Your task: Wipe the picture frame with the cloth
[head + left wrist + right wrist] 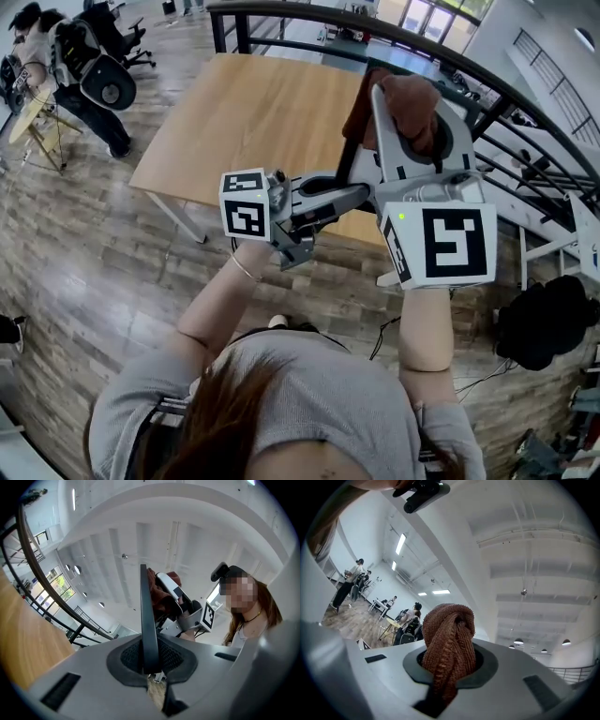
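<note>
The picture frame (pixel 346 161) shows edge-on as a thin black bar (pixel 144 616) standing upright between the pads of my left gripper (pixel 151 670), which is shut on its lower edge. In the head view the left gripper (pixel 339 190) reaches to the right at chest height over the table's near edge. My right gripper (pixel 412 98) is shut on a bunched rust-brown cloth (pixel 414 105), which bulges out of the jaws (pixel 449 641). The cloth (pixel 158 592) lies right beside the frame's side, seemingly against it. The frame's face is hidden.
A light wooden table (pixel 248 117) stands below the grippers. A black railing (pixel 511 103) runs behind it and to the right. People and office chairs (pixel 89 70) are at the far left. A black bag (pixel 548 323) lies on the floor at the right.
</note>
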`<state>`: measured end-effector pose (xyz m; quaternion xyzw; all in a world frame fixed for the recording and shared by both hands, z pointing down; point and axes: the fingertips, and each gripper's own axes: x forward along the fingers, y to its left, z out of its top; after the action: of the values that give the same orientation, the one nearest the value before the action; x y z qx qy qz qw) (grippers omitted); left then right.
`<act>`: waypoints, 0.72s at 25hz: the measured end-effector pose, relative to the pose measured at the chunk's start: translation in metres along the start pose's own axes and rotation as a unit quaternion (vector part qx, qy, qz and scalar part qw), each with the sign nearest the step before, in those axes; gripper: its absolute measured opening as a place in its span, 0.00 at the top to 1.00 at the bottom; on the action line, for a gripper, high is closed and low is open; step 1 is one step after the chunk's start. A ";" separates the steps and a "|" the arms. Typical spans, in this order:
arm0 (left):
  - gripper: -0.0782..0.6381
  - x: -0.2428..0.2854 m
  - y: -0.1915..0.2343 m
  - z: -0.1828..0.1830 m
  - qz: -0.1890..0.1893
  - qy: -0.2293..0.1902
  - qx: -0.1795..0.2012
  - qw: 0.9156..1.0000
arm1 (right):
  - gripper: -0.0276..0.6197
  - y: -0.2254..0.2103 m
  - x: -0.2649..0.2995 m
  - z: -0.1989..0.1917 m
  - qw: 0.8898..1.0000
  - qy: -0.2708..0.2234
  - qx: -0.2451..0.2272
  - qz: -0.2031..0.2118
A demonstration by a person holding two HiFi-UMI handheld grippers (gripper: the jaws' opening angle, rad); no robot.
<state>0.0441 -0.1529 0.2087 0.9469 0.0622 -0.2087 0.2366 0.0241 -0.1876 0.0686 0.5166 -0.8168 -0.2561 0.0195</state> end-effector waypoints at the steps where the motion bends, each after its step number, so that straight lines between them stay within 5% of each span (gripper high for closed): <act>1: 0.84 -0.001 0.002 0.000 0.002 -0.002 -0.003 1.000 | 0.84 0.002 -0.001 -0.005 1.000 0.006 0.005 0.002; 18: 0.84 -0.004 0.014 0.000 0.022 -0.037 -0.019 0.999 | 0.84 0.033 -0.035 -0.060 0.993 0.044 0.099 0.045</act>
<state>0.0432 -0.1648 0.2165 0.9352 0.0369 -0.2368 0.2607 0.0309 -0.1710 0.1435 0.4898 -0.8588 -0.1494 0.0155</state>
